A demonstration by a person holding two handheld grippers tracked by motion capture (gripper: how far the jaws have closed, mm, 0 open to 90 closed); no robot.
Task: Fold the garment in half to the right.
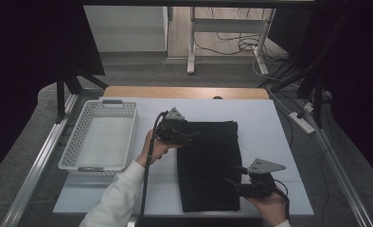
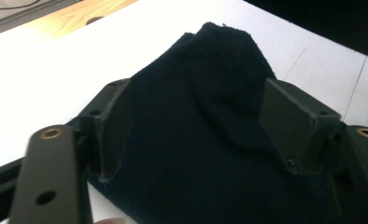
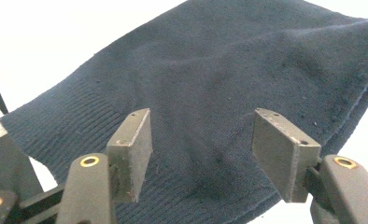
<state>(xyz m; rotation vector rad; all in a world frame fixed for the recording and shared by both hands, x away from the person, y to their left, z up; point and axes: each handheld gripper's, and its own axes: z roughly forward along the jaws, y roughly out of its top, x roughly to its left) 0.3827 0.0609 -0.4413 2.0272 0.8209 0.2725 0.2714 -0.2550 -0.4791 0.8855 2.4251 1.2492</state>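
The left gripper (image 1: 187, 136) has its jaws spread wide, the dark folded cloth (image 1: 209, 163) running between and beyond them; in the left gripper view the pads (image 2: 287, 122) stand off from the fabric's raised fold rather than pressing it, so nothing is pinched there. The right gripper (image 1: 235, 176) is likewise parted, its jaws hanging just above the knit with a ribbed hem off to one side in its own view, and no fabric caught between the pads (image 3: 130, 151).

The cloth lies flat on the white counter (image 1: 265, 127), its long axis running away from the person. The left gripper sits at the far left corner, the right at the near right edge, so the two flank it diagonally. A fold or lift would seem to turn on each taking its own end.

The high view gives that layout, plus the white perforated basket (image 1: 128, 137) well to the left of the cloth. The gripper views alone show the gap between pads and fabric.
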